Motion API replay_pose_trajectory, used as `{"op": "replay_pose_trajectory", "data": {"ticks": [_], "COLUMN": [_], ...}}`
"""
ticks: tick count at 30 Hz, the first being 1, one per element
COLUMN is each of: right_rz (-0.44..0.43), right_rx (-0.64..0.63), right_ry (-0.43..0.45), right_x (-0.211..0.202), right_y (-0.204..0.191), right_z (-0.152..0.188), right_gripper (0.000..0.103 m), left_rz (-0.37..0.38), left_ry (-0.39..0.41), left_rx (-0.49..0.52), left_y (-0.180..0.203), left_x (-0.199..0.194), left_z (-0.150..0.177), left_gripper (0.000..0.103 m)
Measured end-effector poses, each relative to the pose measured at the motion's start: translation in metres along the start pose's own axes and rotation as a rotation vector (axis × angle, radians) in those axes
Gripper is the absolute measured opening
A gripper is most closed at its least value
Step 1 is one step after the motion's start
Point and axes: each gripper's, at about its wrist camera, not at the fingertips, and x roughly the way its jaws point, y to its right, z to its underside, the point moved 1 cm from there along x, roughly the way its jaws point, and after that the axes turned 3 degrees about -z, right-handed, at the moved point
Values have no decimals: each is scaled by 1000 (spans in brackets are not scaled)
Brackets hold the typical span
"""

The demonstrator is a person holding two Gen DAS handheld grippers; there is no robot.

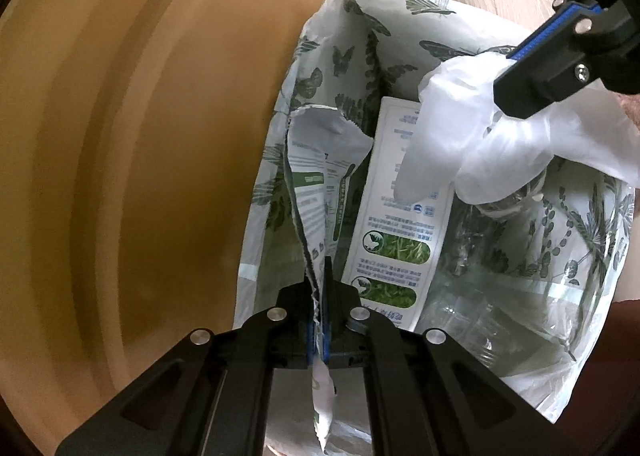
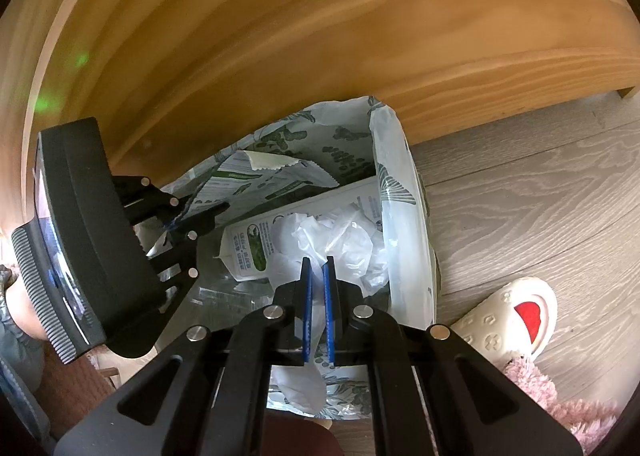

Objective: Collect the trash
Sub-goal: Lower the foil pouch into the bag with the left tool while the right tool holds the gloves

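A white plastic bag printed with green leaves stands open on the floor. Inside it lie a white carton with green pictures and clear crumpled plastic. My left gripper is shut on the jagged edge of a torn white-and-green paper packet at the bag's near rim. My right gripper reaches in from the upper right, shut on a translucent plastic glove that hangs over the carton. In the right wrist view the right gripper pinches the glove above the bag, and the left gripper holds the packet.
A tall wooden furniture panel stands right behind the bag. Pale wood-grain floor lies to the right. A cream slipper with a red patch and a pink fuzzy sock sit close to the bag.
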Motion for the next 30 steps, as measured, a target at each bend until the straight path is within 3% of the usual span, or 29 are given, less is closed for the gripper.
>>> {"op": "replay_pose_trajectory", "data": {"ticks": [16,17,18,23,28,30], "right_rz": [-2,-2,-2,0,4,4], "right_rx": [5,4,4,-1,-4,-7], "right_ry": [-3,-3,-3,-2,-1,-1], "right_x": [0,0,0,0,0,1], "right_y": [1,1,1,0,-1,-2], "right_z": [0,0,0,1,1,0], "right_gripper": [5,5,5,5,5,5], "left_rz": [45,47,45,49,53,52], "left_ry": [-32,-34,-36,-16,-5,-7], "left_rx": [-27,-33,-40,-24,-30,-33], "left_y": [-3,-5,-6,-3,-3,-3], "left_x": [18,17,16,2,-5,-9], "left_z": [-1,-2,-2,-1,2,4], "left_gripper": [3,10,26,33,33,3]}}
